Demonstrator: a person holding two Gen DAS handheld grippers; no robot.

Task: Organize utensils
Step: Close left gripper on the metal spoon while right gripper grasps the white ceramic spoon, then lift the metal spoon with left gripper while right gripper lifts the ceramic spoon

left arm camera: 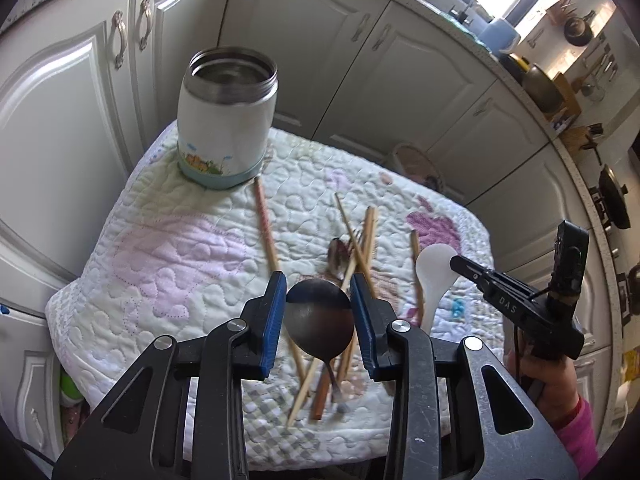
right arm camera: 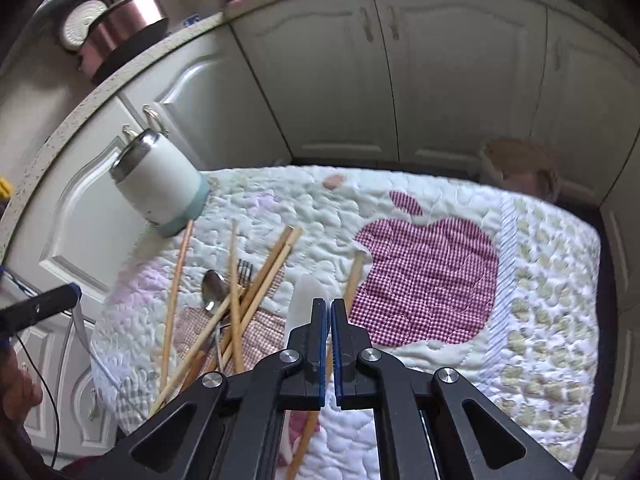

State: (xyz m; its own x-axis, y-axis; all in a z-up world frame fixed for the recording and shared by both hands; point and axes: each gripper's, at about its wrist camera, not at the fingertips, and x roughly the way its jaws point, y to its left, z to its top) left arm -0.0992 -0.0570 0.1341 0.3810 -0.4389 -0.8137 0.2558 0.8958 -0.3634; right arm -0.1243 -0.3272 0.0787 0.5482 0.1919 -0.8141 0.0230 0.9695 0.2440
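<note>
My left gripper (left arm camera: pixel 318 286) is shut on the bowl of a metal spoon (left arm camera: pixel 320 322), held above a pile of wooden chopsticks (left arm camera: pixel 362 240) on a quilted cloth (left arm camera: pixel 180 240). A fork and another spoon (right arm camera: pixel 213 290) lie in the pile. An open white steel jar (left arm camera: pixel 226 120) stands at the cloth's far left corner; it also shows in the right wrist view (right arm camera: pixel 160 184). My right gripper (right arm camera: pixel 327 306) is shut and empty, above a white plastic spoon (right arm camera: pixel 302 300) and a single chopstick (right arm camera: pixel 354 276). The white spoon (left arm camera: pixel 434 272) also shows in the left wrist view.
White kitchen cabinets (right arm camera: pixel 460 80) surround the cloth-covered surface. A woven basket (right arm camera: pixel 520 160) sits on the floor behind it. Pots and cookware (left arm camera: pixel 544 84) stand on the counter at right. The red apple patch (right arm camera: pixel 432 280) fills the cloth's right half.
</note>
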